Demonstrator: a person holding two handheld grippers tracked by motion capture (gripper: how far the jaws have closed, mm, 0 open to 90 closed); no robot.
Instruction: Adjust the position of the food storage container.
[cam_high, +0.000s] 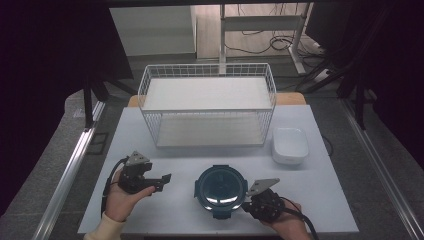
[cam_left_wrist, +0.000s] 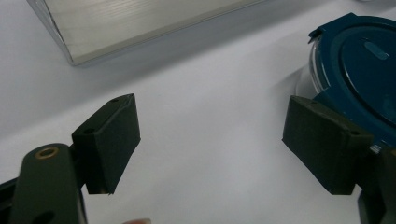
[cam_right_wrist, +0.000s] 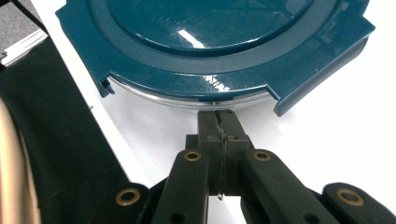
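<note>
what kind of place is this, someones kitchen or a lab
Most likely a lab or recording workspace, not a kitchen. The white table stands between dark curtains, loose cables lie on the bare floor behind it, and a person holds camera-fitted tongs beside a staged wire basket.

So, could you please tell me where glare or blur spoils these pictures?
High view: a bright reflection washes out the container lid, and the room around the table is dark. Right gripper view: small highlights on the lid, otherwise sharp. Left gripper view: the near pads look slightly soft; the table is evenly lit.
</note>
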